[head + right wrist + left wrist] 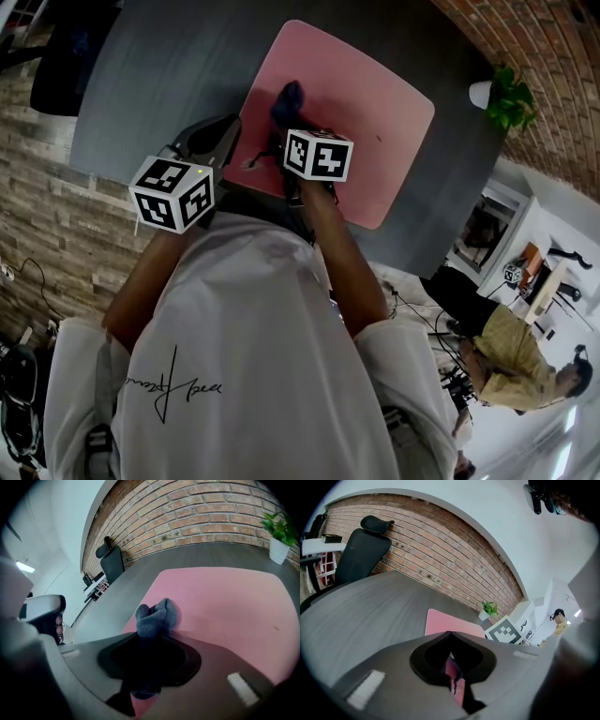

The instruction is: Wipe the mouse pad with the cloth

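Observation:
A pink mouse pad (pixel 375 112) lies on the dark grey table (pixel 159 75). My right gripper (pixel 282 120) is shut on a bunched blue-grey cloth (pixel 287 97), which rests on the pad near its left side. In the right gripper view the cloth (pixel 157 617) bulges out beyond the jaws onto the pad (pixel 225 602). My left gripper (pixel 234 155) sits at the pad's near left edge. In the left gripper view its jaws meet, with a strip of the pink pad (pixel 453 671) showing between them. More of the pad (pixel 445 620) stretches out ahead.
A small plant in a white pot (pixel 502 94) stands on the table's far right, beyond the pad. A black office chair (pixel 361 550) is at the table's far left end, in front of a brick wall. A person (pixel 525 352) sits off to the right.

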The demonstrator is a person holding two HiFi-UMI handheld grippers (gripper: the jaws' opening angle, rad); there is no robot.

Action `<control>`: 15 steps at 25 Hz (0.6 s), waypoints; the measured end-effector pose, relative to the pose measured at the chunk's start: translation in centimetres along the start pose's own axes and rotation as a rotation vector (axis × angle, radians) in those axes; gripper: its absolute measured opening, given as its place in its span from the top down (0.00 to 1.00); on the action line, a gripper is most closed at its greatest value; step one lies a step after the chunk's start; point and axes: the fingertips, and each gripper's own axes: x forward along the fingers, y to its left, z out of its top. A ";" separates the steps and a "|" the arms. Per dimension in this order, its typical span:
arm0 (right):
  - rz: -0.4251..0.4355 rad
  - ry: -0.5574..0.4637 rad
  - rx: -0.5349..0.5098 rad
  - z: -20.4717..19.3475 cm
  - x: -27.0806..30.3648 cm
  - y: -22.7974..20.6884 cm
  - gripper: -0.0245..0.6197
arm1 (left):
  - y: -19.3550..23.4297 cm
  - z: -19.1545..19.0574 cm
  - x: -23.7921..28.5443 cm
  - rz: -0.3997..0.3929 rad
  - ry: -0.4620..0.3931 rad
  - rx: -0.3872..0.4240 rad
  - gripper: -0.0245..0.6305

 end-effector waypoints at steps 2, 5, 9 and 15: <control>-0.004 0.000 0.000 0.0 -0.1 -0.3 0.77 | -0.1 0.0 0.2 -0.001 0.001 0.001 0.96; -0.008 -0.001 0.002 0.0 -0.3 -0.8 0.77 | -0.3 0.0 0.4 -0.003 -0.001 0.001 0.96; -0.012 -0.002 0.002 0.0 -0.6 -1.1 0.77 | -0.6 0.0 0.5 -0.010 -0.001 -0.001 0.96; -0.027 0.001 0.014 0.0 -0.8 -2.0 0.76 | -0.7 0.0 0.7 -0.016 -0.001 -0.014 0.96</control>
